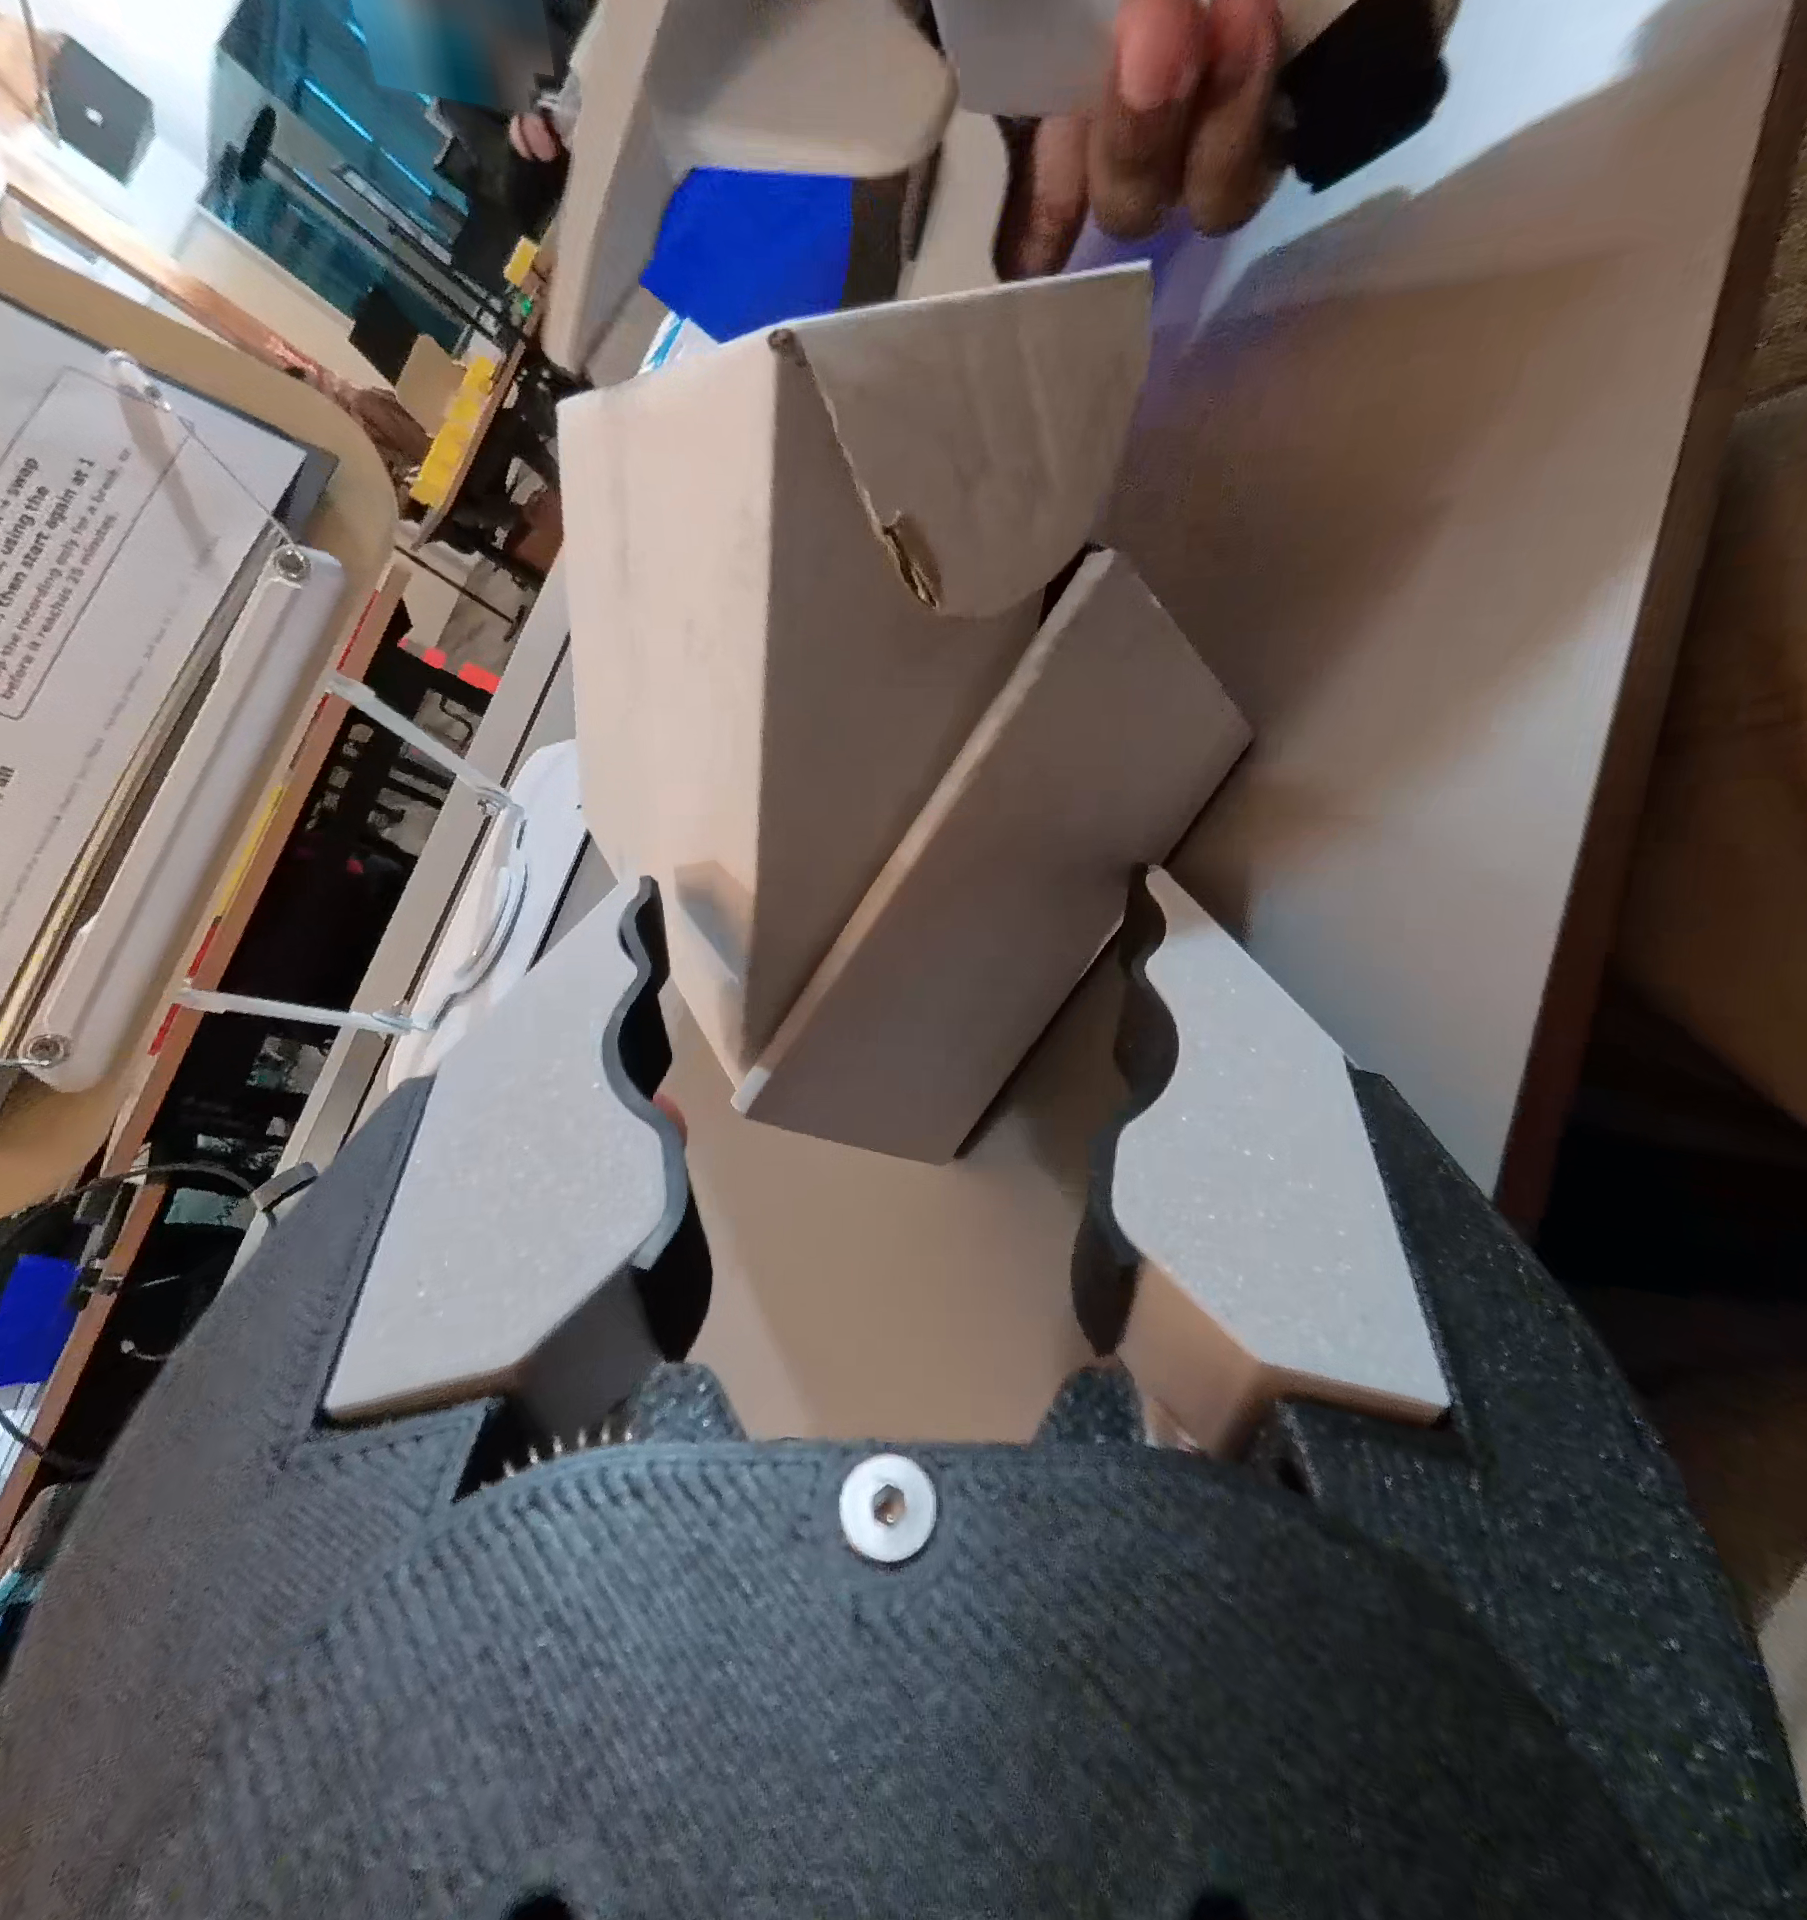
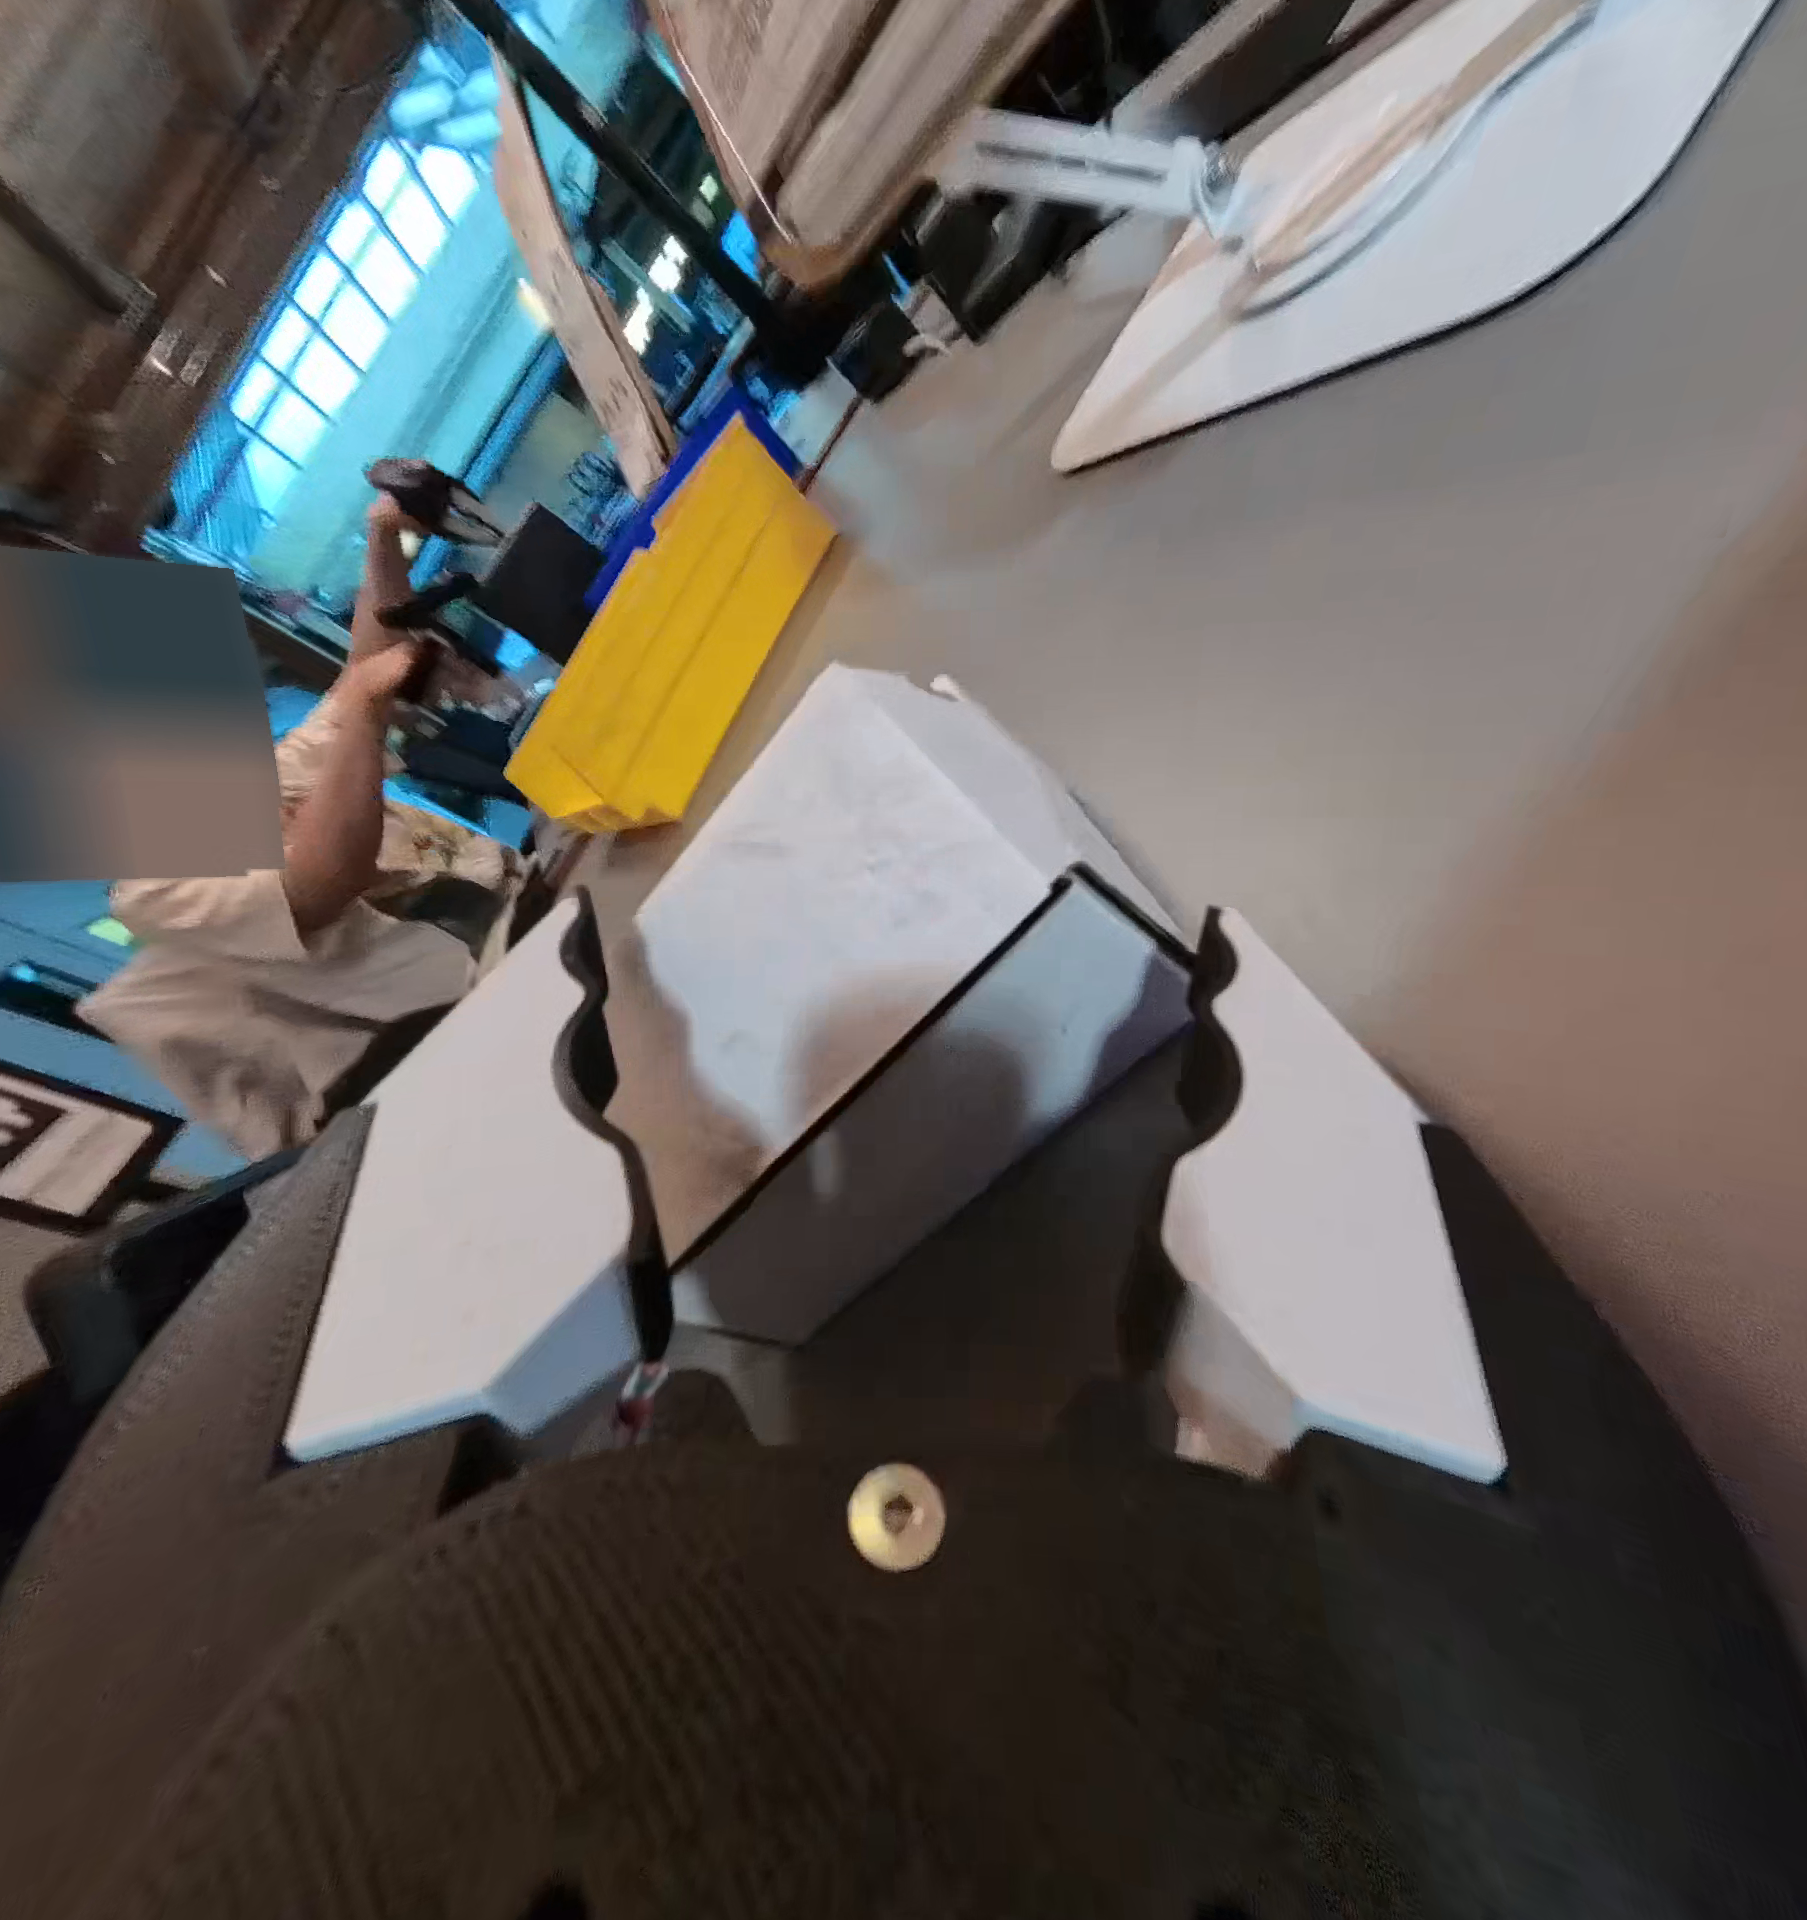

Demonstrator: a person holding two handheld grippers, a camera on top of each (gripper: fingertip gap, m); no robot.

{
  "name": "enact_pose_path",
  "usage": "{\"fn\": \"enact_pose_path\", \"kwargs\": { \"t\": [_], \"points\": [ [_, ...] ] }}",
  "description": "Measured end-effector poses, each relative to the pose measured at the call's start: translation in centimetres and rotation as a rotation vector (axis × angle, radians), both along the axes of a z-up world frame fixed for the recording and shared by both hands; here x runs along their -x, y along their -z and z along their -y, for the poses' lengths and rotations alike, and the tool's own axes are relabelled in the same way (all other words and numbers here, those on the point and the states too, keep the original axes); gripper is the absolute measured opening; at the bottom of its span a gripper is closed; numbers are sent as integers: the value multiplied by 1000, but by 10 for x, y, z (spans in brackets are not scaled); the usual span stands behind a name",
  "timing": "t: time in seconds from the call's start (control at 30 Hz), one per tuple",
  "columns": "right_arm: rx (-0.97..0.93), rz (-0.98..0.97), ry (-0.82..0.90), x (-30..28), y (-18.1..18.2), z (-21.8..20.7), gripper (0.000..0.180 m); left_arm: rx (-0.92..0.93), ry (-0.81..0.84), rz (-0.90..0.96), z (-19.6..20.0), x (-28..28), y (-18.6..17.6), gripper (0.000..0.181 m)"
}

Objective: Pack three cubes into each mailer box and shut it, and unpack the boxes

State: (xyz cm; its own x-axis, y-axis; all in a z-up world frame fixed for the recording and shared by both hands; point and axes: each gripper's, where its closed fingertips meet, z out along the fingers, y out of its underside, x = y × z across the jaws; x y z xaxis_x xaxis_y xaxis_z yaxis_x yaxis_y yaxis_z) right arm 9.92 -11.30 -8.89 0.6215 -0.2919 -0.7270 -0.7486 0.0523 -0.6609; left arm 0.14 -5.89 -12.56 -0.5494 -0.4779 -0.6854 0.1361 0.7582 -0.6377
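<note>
left gripper (image 1: 894, 1049) open, mailer box (image 1: 837, 665) between

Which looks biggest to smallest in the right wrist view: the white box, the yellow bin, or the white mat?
1. white box, though it sits nearest, right at the tongs, which inflates it.
2. and 3. yellow bin and white mat: similar spread; the mat is cut off by the frame edge, so I won't rank them.

An open mailer box (image 1: 826, 644) lies before the left fingers (image 1: 525, 1143) — another box (image 1: 753, 114) behind it.
</note>
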Motion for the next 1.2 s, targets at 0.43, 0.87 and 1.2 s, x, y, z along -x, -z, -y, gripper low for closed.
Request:
{"fn": "enact_pose_path", "kwargs": {
  "t": [0.43, 0.87, 1.2],
  "points": [
    [232, 281, -550, 97, 31, -29, 97, 234, -133, -166, -53, -8, -11, 86],
    [581, 610, -378, 13, 58, -14, 143, 162, -157, -379, -55, -2, 19, 99],
    [587, 715, -726, 61, 75, -25, 133, 162, -111, -407, -45, 5, 20, 107]
  ]
}}
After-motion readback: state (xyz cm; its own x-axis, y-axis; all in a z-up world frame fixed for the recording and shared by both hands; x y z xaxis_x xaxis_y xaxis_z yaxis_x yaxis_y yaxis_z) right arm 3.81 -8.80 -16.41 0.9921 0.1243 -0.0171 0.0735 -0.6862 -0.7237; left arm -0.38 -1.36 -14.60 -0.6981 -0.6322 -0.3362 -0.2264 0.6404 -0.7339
